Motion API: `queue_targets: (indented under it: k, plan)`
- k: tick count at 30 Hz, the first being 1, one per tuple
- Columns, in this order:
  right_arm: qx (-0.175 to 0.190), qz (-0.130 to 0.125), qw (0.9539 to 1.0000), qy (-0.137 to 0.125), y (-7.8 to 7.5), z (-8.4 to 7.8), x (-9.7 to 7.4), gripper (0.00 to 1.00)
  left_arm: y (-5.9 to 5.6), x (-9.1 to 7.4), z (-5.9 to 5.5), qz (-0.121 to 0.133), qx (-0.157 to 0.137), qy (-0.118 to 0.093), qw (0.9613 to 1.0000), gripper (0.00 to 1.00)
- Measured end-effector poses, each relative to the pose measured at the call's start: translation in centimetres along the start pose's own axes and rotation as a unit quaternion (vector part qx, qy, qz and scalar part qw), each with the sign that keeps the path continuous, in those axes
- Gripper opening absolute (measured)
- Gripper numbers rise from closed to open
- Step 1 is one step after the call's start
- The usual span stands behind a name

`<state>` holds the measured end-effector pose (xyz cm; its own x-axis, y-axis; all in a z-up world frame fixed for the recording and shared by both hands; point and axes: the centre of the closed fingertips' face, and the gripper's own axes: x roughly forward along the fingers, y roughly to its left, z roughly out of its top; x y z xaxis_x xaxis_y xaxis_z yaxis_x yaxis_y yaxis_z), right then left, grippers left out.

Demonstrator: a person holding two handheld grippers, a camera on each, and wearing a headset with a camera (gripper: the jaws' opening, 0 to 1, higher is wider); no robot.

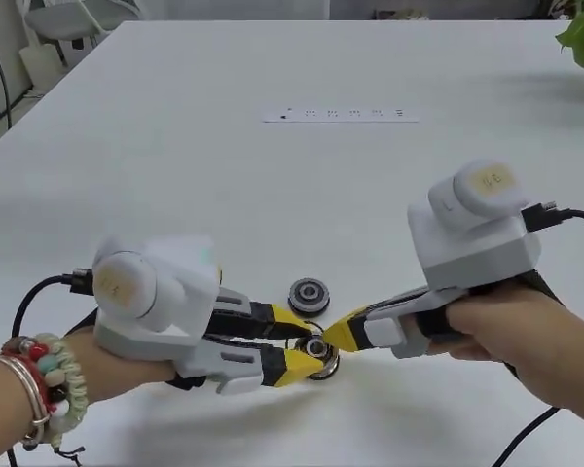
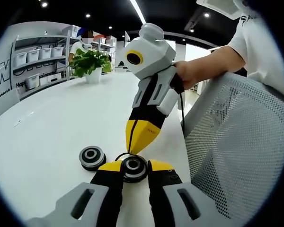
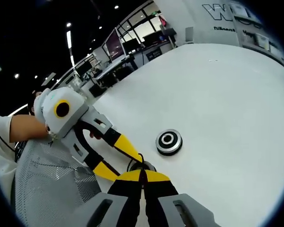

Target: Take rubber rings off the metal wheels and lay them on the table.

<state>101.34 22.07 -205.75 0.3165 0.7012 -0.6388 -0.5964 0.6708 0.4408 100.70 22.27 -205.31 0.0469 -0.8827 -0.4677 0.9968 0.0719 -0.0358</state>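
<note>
Your left gripper point(image 1: 310, 344) is clamped on the held wheel point(image 2: 134, 168), with one yellow jaw on each side of it. Your right gripper point(image 1: 343, 336) meets the held wheel from the opposite side. Its jaws are together, and in the left gripper view they seem to pinch a thin loop of the rubber ring point(image 2: 123, 154) that rises from the rim of the held wheel. The rest of the ring seems to sit on the rim. A second wheel point(image 1: 309, 294) lies flat on the table point(image 1: 273, 195) just behind the held wheel.

For this step, grip the held wheel firmly so it does not turn. Pull the loop up and away from the held wheel, then lead it around the rim so the ring peels off little by little. One hard pull may let it slip out of the jaws or snap back. When it is free, lay it on the table beside the held wheel, apart from the second wheel.
</note>
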Motion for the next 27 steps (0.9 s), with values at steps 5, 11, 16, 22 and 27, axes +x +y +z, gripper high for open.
queue_targets:
  k: [5, 11, 16, 22, 27]
  plan:
    - [0.001, -0.003, 1.0, -0.008, -0.1, 0.3, -0.4, 0.0, -0.2, -0.5, 0.8, -0.001, 0.003, -0.009, 0.9999, 0.22]
    - [0.01, -0.008, 0.9998, -0.017, -0.3, 0.5, -0.9, 0.0, -0.4, -1.1, 2.3, 0.0, 0.011, -0.031, 0.9994, 0.37]
    - [0.014, -0.01, 0.9995, -0.027, -0.6, 0.9, -1.3, 0.0, -1.2, -1.4, 3.2, -0.011, 0.019, -0.038, 0.999, 0.48]
    - [0.015, -0.015, 0.9992, -0.035, -0.8, 1.1, -1.8, 0.0, -1.5, -1.9, 4.1, -0.009, 0.05, -0.024, 0.9984, 0.68]
    - [0.0, -0.029, 0.9991, -0.031, -1.1, 1.1, -2.0, 0.0, -1.4, -2.9, 5.2, -0.007, 0.055, -0.03, 0.998, 0.78]
